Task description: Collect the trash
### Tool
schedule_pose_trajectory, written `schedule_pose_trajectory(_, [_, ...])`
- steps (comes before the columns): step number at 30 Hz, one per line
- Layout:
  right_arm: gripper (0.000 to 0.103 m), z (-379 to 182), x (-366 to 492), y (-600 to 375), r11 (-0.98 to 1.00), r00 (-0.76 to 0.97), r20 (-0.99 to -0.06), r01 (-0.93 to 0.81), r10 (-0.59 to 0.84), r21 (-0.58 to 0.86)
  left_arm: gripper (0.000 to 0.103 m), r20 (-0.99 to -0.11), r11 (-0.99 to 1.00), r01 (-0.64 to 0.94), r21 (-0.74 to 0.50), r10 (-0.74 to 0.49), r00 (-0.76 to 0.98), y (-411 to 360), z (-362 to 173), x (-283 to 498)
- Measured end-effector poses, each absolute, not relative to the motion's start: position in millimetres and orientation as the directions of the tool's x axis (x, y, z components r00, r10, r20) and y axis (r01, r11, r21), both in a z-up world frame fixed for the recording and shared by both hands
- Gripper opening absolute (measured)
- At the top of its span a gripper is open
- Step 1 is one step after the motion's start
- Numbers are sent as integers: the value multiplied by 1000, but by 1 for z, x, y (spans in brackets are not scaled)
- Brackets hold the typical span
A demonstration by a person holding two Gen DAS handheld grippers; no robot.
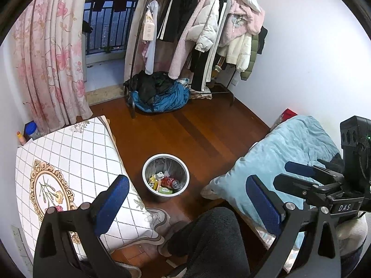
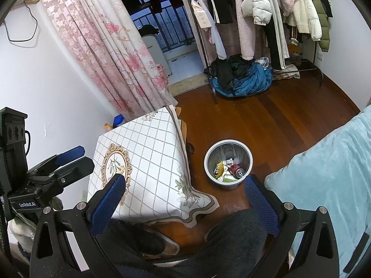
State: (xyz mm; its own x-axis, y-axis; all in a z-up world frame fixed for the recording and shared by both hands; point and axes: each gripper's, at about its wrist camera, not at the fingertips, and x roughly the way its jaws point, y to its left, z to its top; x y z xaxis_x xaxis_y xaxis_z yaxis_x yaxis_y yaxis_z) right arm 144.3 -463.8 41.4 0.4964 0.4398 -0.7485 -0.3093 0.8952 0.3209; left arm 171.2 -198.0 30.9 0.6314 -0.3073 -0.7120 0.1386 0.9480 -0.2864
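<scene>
- A small round grey plastic waste bin [image 1: 165,177] stands on the dark wooden floor [image 1: 208,129], between the cloth-covered table's corner [image 1: 148,229] and the pale blue quilt's edge [image 1: 266,162].
- Inside lie a red drink can [image 1: 170,182], yellow wrappers [image 1: 153,180] and crumpled white paper [image 1: 160,174].
- All probably light; the can is likely slippery and best pinched across its body, while the wrappers would crush.
- The left gripper [image 1: 185,205] and right gripper [image 2: 185,198] hang wide apart, empty.
- Deeper bin contents stay hidden.

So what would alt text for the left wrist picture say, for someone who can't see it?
A round grey trash bin stands on a wooden floor, holding a red can and wrappers, seen between the open, empty jaws of the left gripper. A table with a patterned cloth is to its left, a blue blanket to its right, and a clothes rack behind.
</scene>
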Motion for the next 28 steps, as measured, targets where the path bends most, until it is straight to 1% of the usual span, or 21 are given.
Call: schedule_pose_trajectory(28, [103,44,144,-459,896,497,-749,-307,439,321,103,-704,947,134,-292,-308,639,-198,37,173])
